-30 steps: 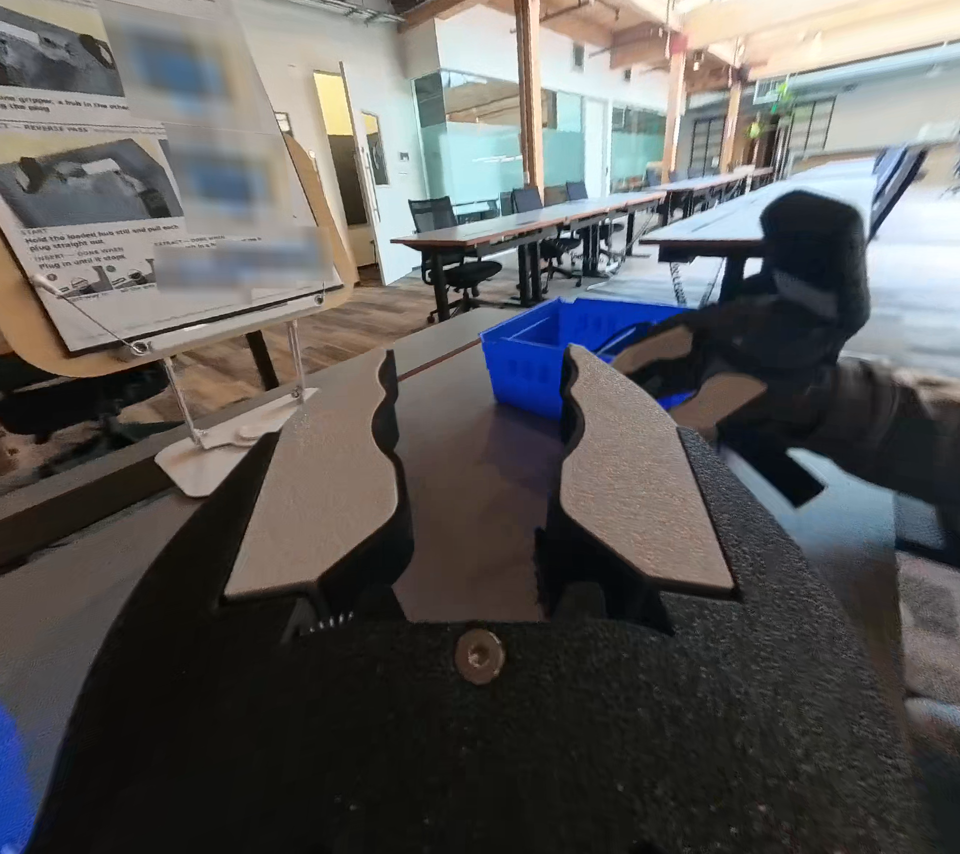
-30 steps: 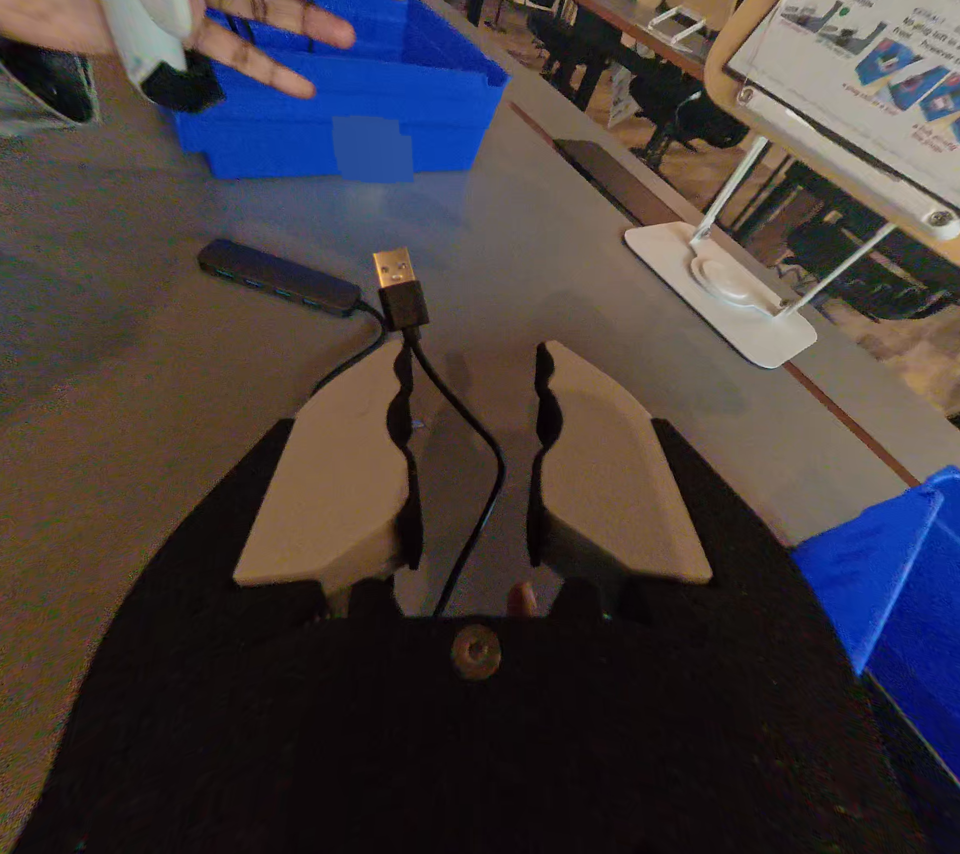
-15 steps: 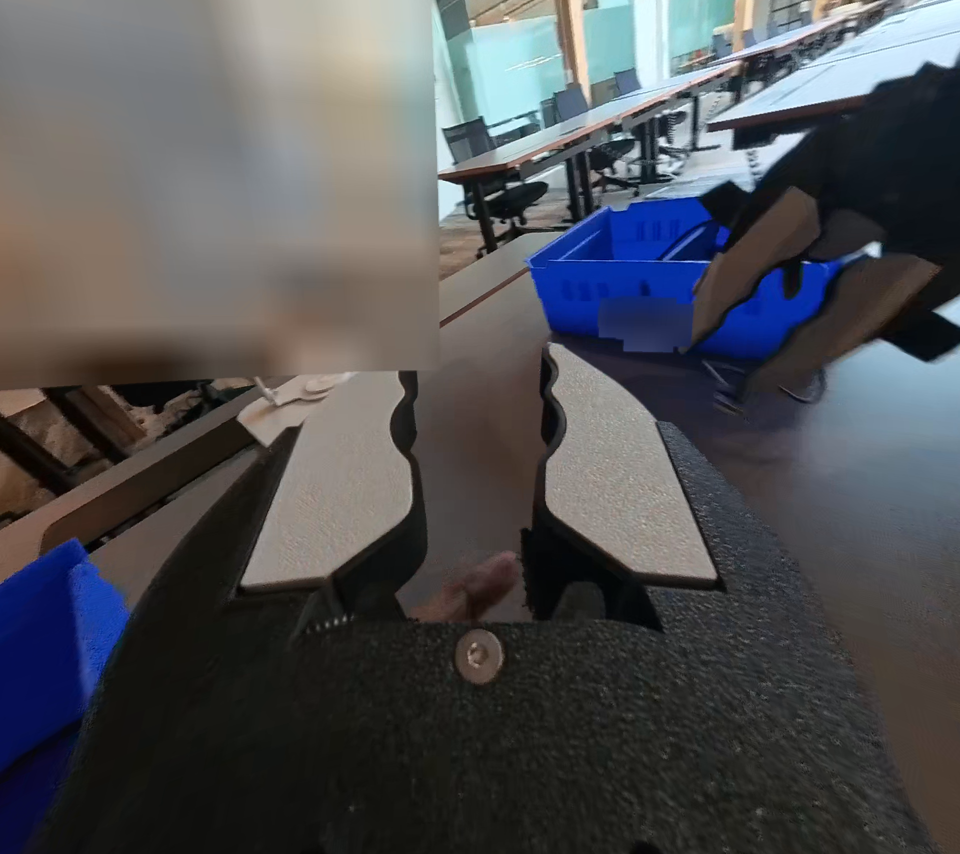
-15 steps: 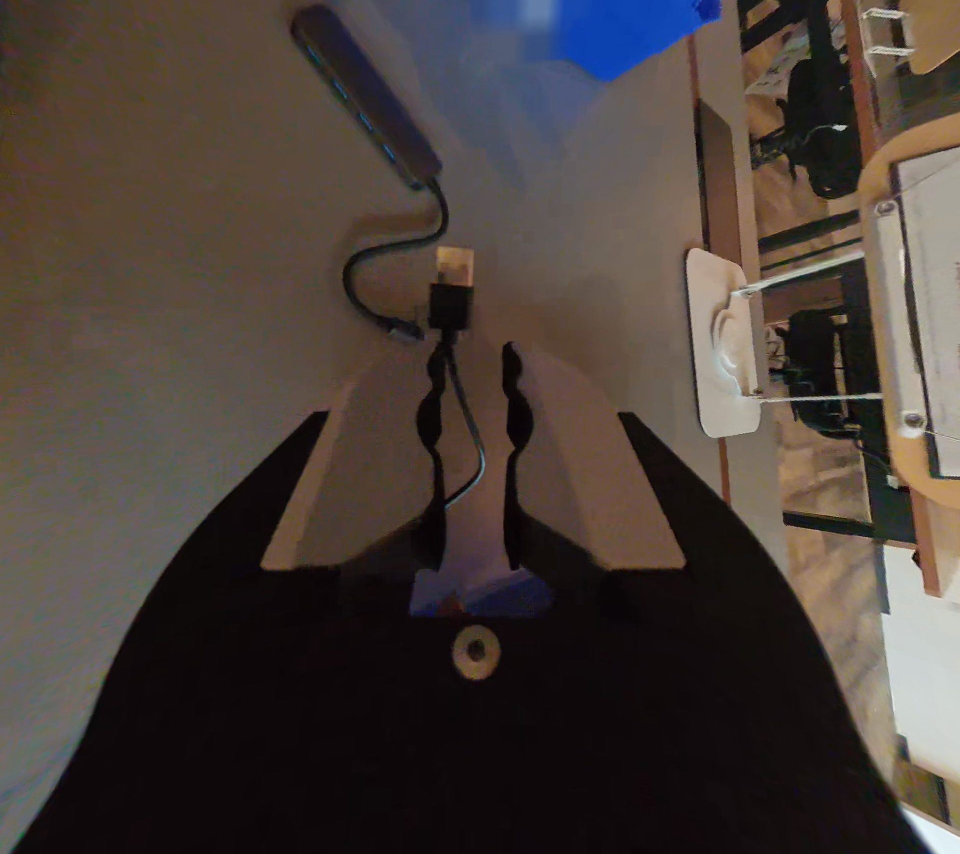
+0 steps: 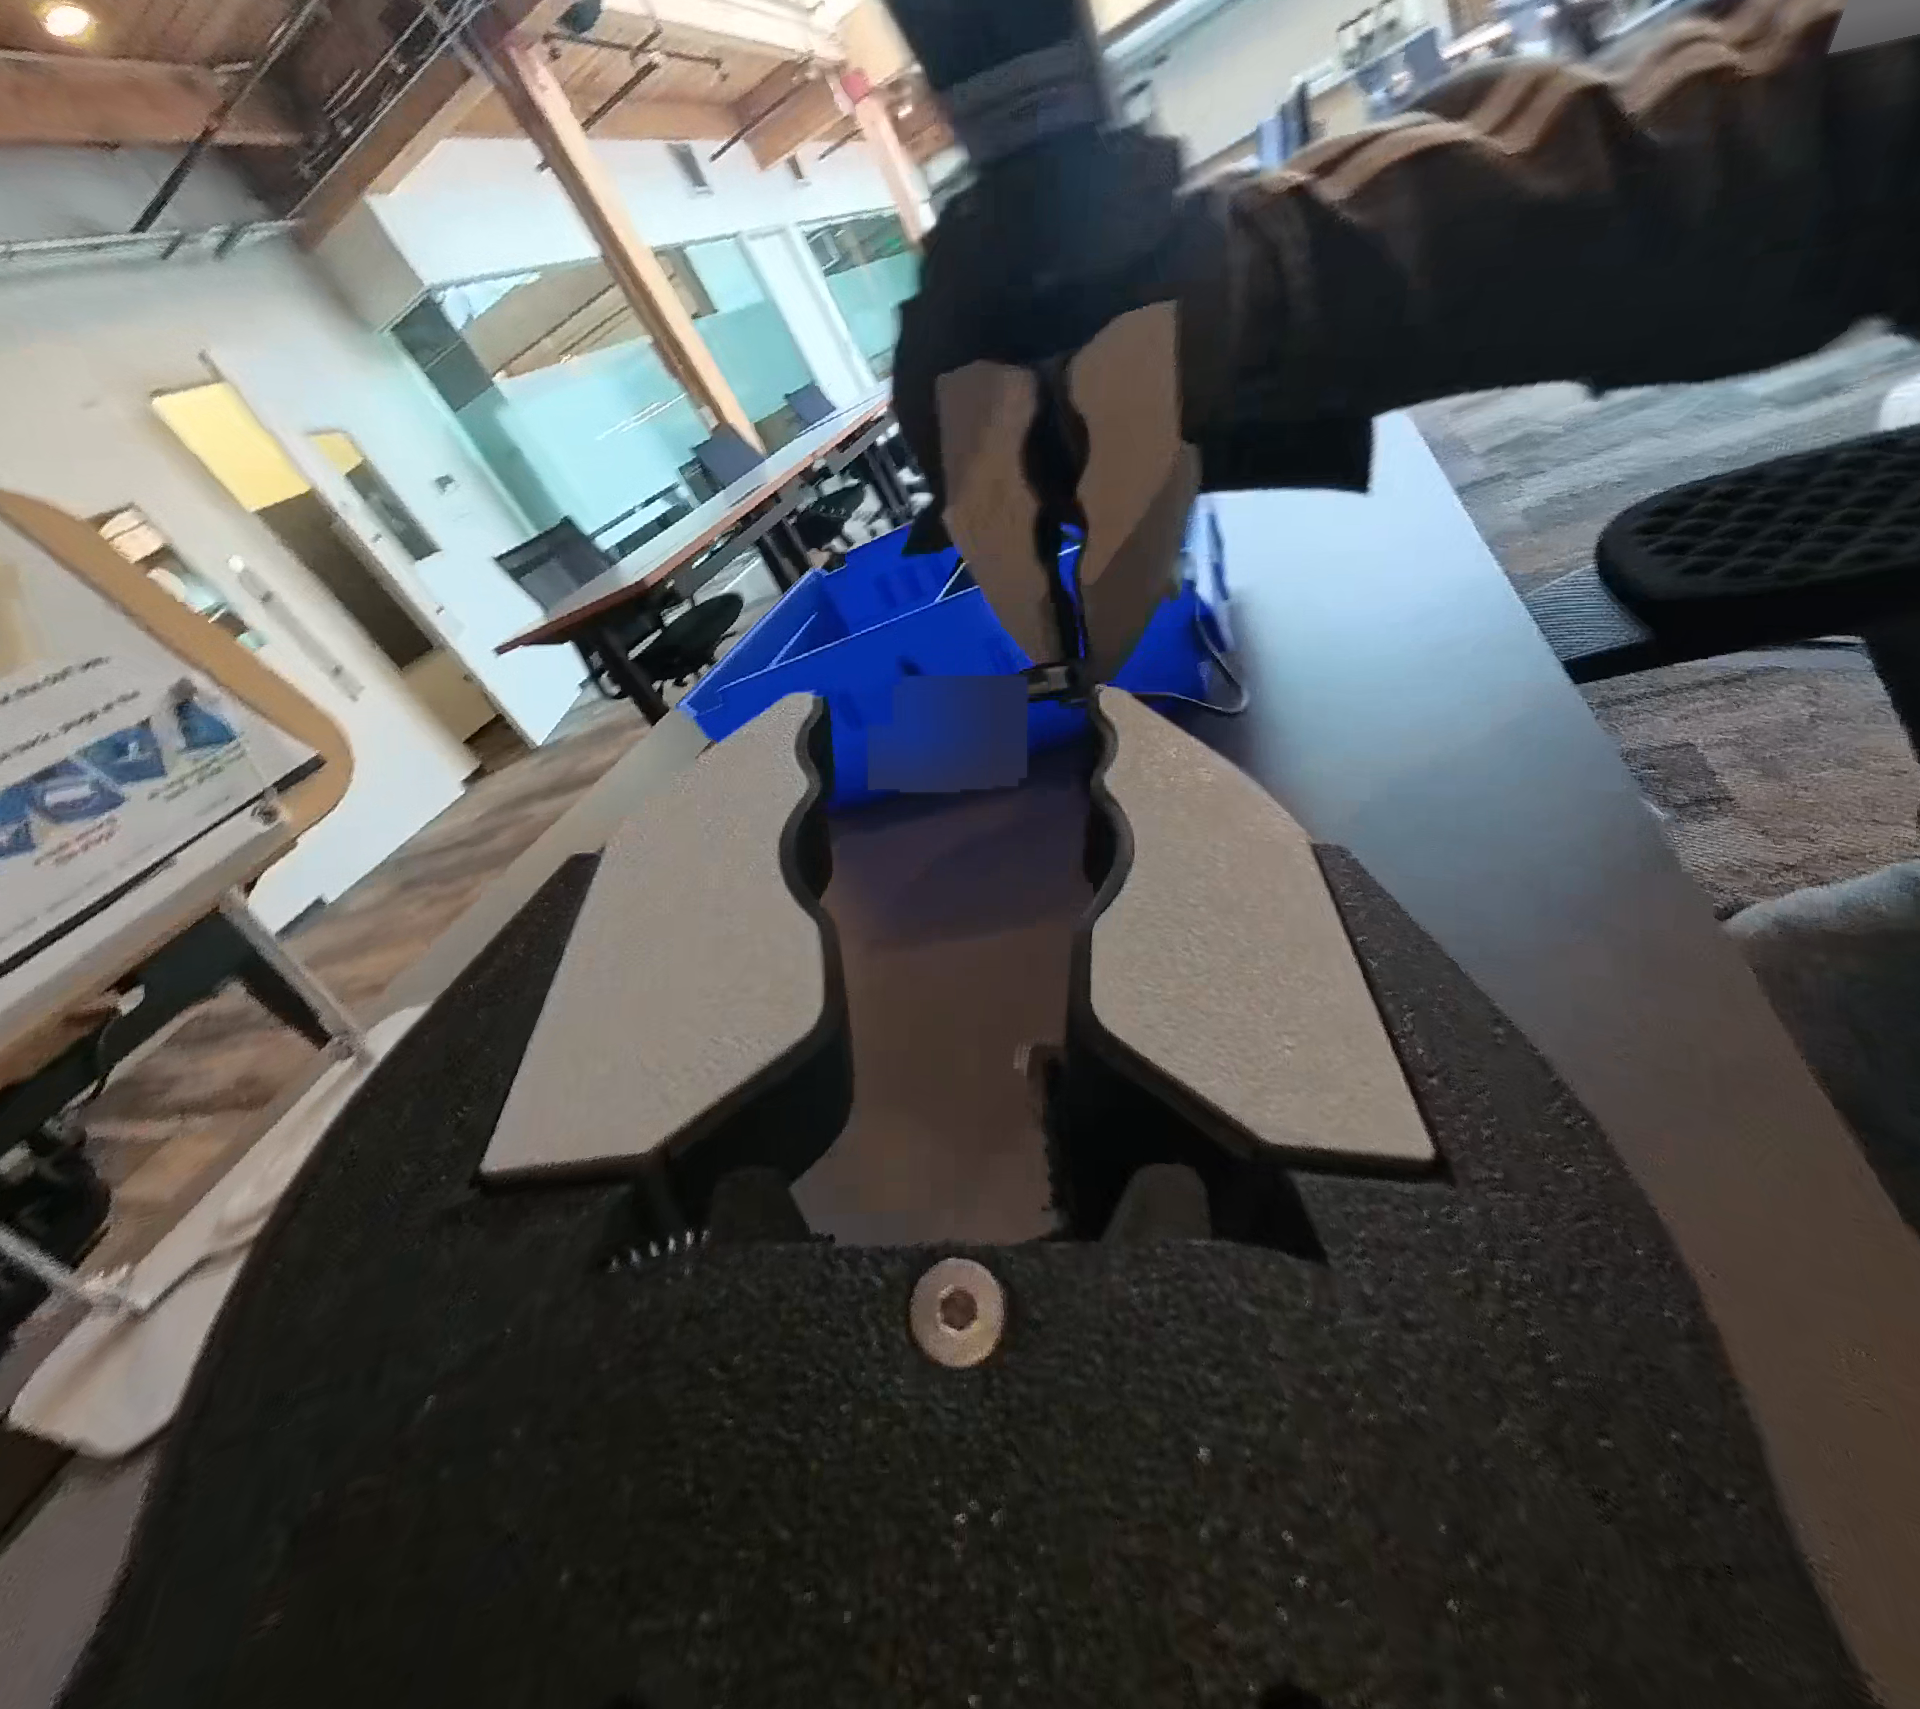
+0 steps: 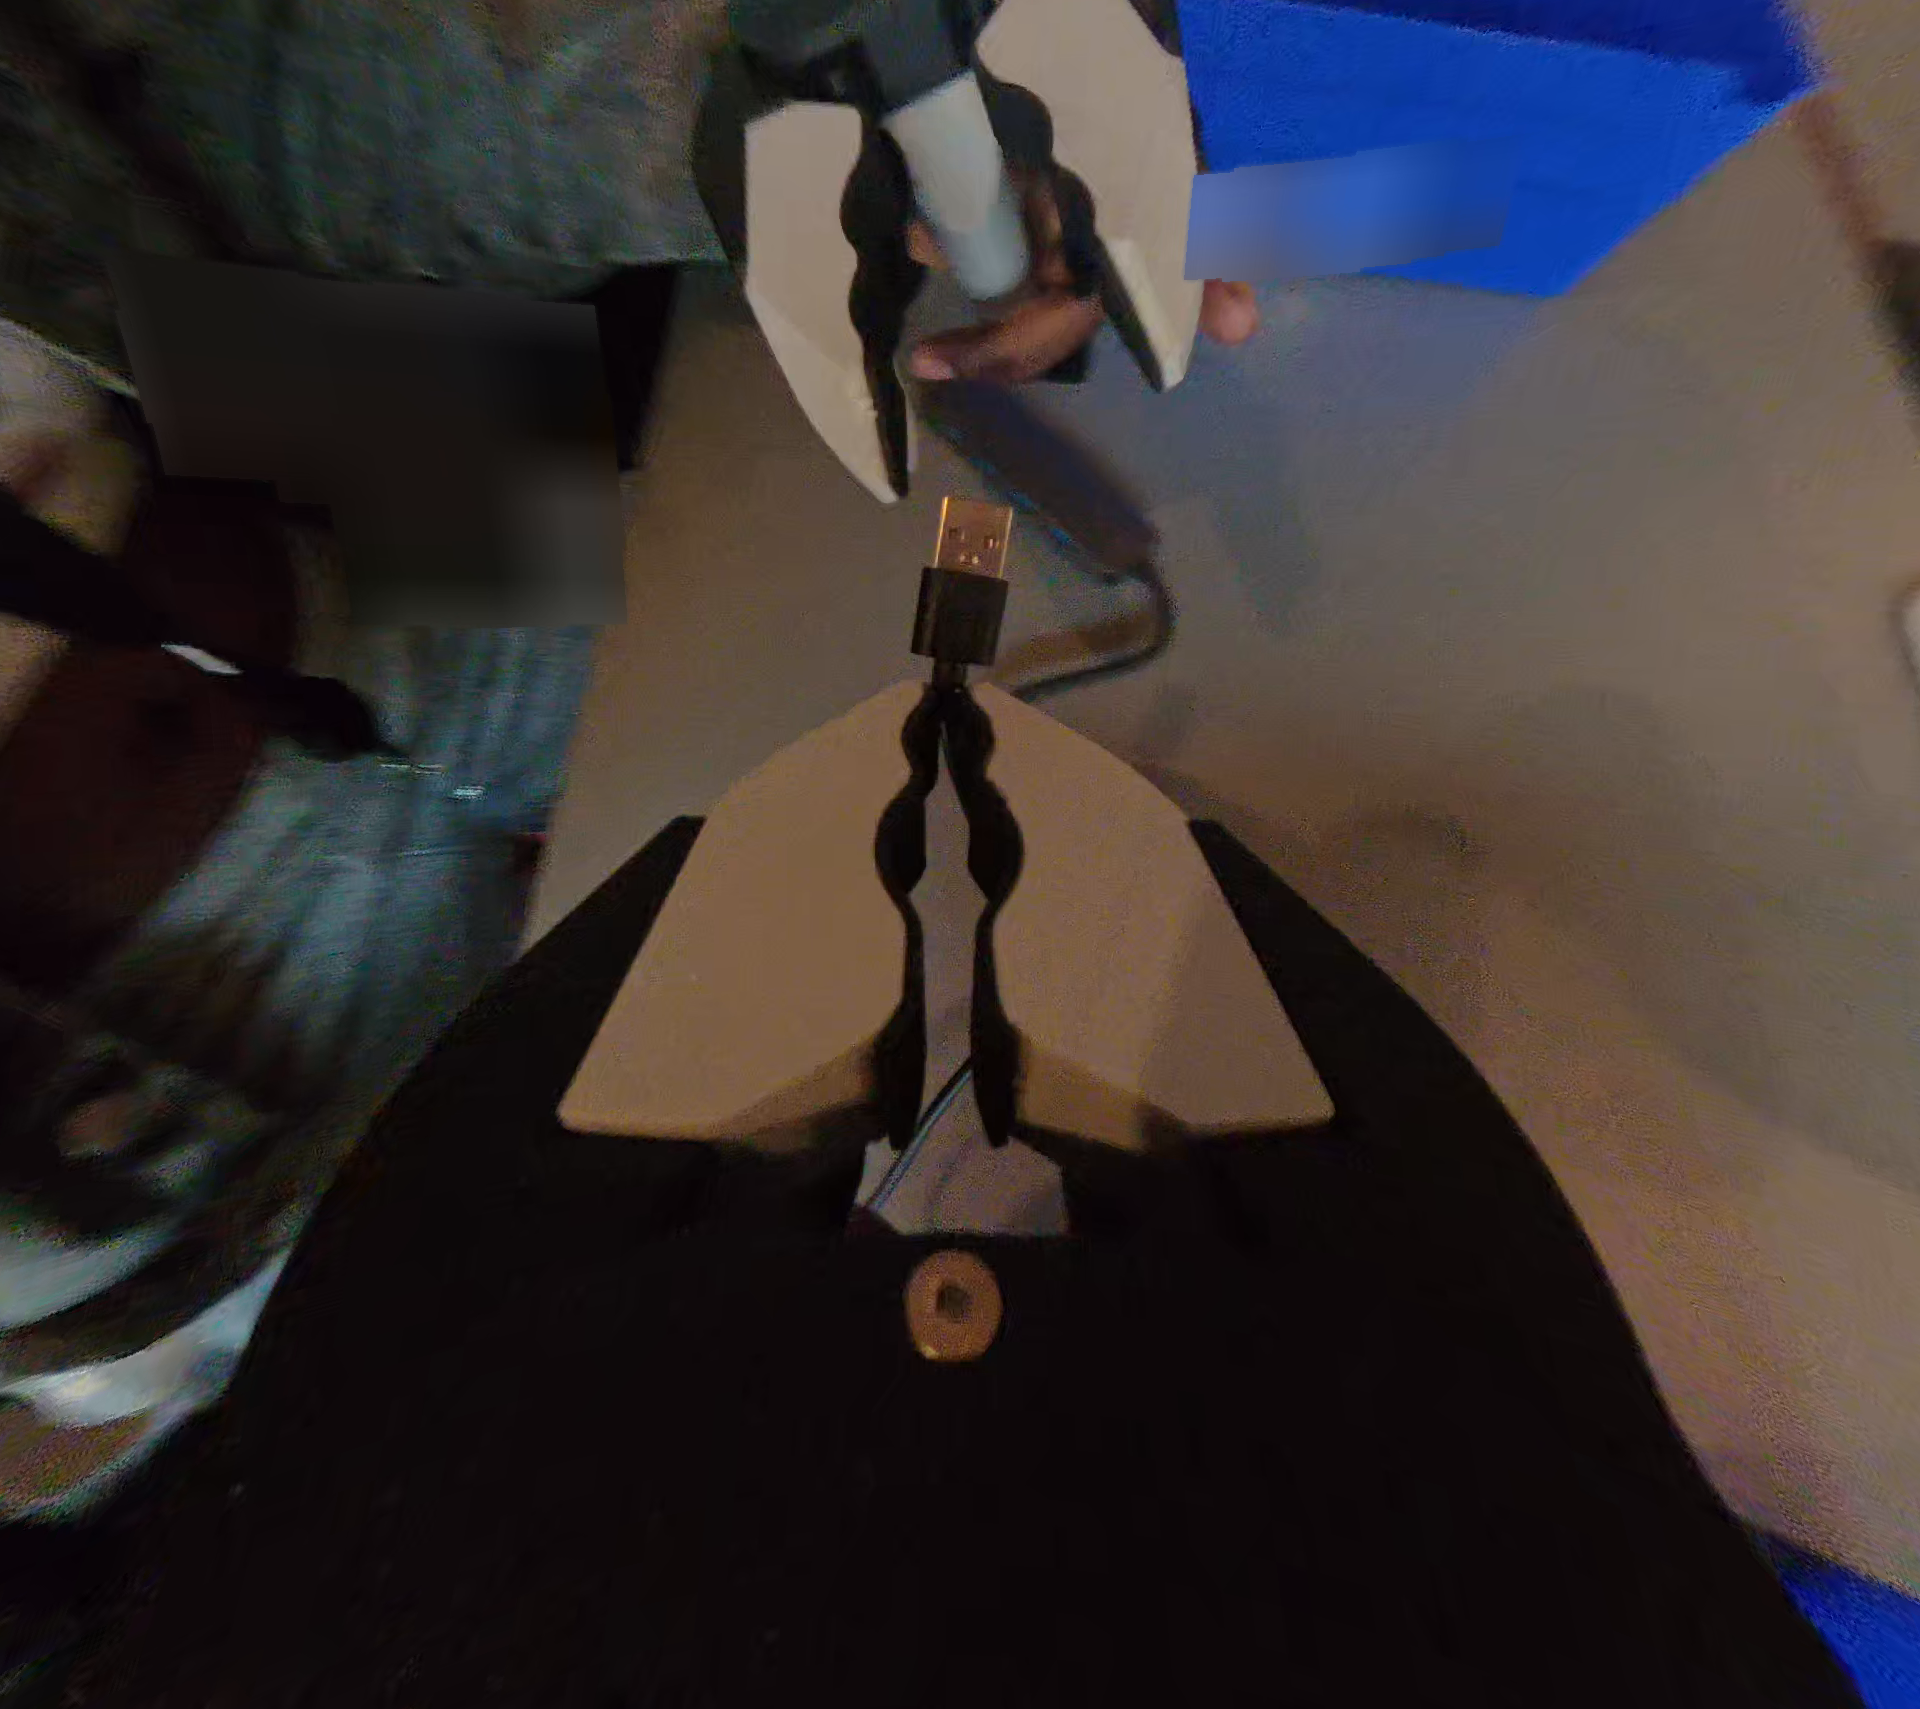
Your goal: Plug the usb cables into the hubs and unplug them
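Right gripper (image 6: 943, 703) fingers pinched the floppy cable behind the usb plug (image 6: 964, 584) at frame center (grab the stiff plug imo); left gripper (image 5: 956, 755) fingers wide, empty.

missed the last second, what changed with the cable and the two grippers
The right gripper closed on the usb cable just behind its plug and lifted it toward the left gripper, which swung round to face it. The left gripper stayed open and empty; the hub stayed on the table.
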